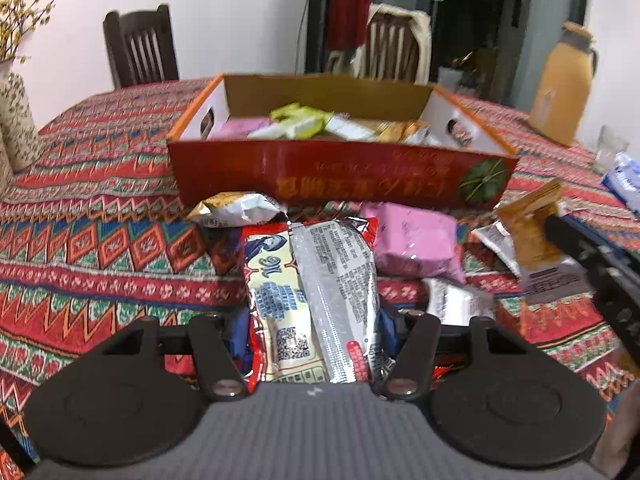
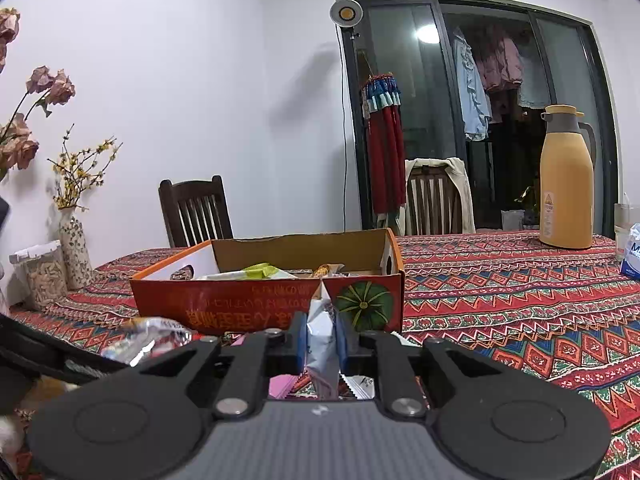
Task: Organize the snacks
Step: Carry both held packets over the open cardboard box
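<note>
A red, white and silver snack packet (image 1: 320, 280) lies lengthwise between my left gripper's (image 1: 314, 332) blue pads, which press on both its sides. Behind it stands the red cardboard box (image 1: 340, 176) with an orange rim, holding several snacks. My right gripper (image 2: 322, 344) is shut on a thin white and silver packet (image 2: 320, 320) held upright in front of the box (image 2: 240, 308). In the left wrist view that packet (image 1: 532, 240) shows brown and gold at the right. A pink packet (image 1: 416, 240) and a gold-white one (image 1: 236, 208) lie by the box.
The patterned tablecloth (image 1: 100, 248) covers the table. A yellow thermos (image 2: 566, 196), a glass (image 2: 626, 224) and a blue tissue pack (image 2: 632, 256) stand at the right. A vase (image 2: 74, 252) and a jar (image 2: 44, 276) stand at the left. Two chairs (image 2: 196, 212) stand behind.
</note>
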Demonstrator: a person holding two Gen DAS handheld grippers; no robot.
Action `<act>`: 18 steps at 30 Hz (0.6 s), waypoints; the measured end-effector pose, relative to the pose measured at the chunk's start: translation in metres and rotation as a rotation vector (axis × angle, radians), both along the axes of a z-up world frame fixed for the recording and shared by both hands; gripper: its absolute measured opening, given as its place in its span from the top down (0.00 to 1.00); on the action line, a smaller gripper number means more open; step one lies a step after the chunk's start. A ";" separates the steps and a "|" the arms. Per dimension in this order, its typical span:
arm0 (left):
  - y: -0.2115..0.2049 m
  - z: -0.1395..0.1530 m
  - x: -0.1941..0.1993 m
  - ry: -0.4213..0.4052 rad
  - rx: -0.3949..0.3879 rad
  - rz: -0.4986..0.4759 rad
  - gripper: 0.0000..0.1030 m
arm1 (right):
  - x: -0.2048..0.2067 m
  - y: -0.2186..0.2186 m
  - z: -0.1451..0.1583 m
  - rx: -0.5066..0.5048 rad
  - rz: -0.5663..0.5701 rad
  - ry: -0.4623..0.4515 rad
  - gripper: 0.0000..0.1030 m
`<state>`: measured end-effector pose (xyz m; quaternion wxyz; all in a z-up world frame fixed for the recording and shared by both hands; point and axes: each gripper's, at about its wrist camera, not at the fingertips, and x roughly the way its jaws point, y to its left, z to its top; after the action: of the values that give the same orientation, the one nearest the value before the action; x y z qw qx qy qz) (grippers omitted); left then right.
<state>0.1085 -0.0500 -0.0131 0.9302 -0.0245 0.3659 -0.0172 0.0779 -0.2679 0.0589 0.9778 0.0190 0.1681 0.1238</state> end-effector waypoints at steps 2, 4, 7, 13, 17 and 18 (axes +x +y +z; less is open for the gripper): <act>0.001 0.006 -0.005 -0.032 -0.008 -0.013 0.41 | 0.001 0.002 0.000 -0.007 -0.002 0.004 0.86; 0.001 0.013 -0.008 -0.063 -0.014 -0.022 0.41 | 0.001 0.003 0.001 -0.013 -0.001 0.005 0.86; 0.001 0.023 -0.011 -0.100 -0.017 -0.035 0.41 | 0.001 0.005 0.006 -0.016 0.002 -0.008 0.86; 0.004 0.046 -0.004 -0.171 -0.016 -0.038 0.41 | 0.007 0.008 0.025 -0.027 0.000 -0.050 0.86; 0.009 0.062 0.011 -0.205 -0.007 -0.020 0.41 | 0.017 0.013 0.039 -0.042 -0.003 -0.085 0.86; 0.010 0.065 0.016 -0.211 -0.005 -0.018 0.41 | 0.021 0.015 0.043 -0.046 -0.004 -0.093 0.86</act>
<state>0.1243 -0.0399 0.0517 0.9632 -0.0218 0.2662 -0.0288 0.0990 -0.2527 0.1016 0.9850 -0.0090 0.1251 0.1186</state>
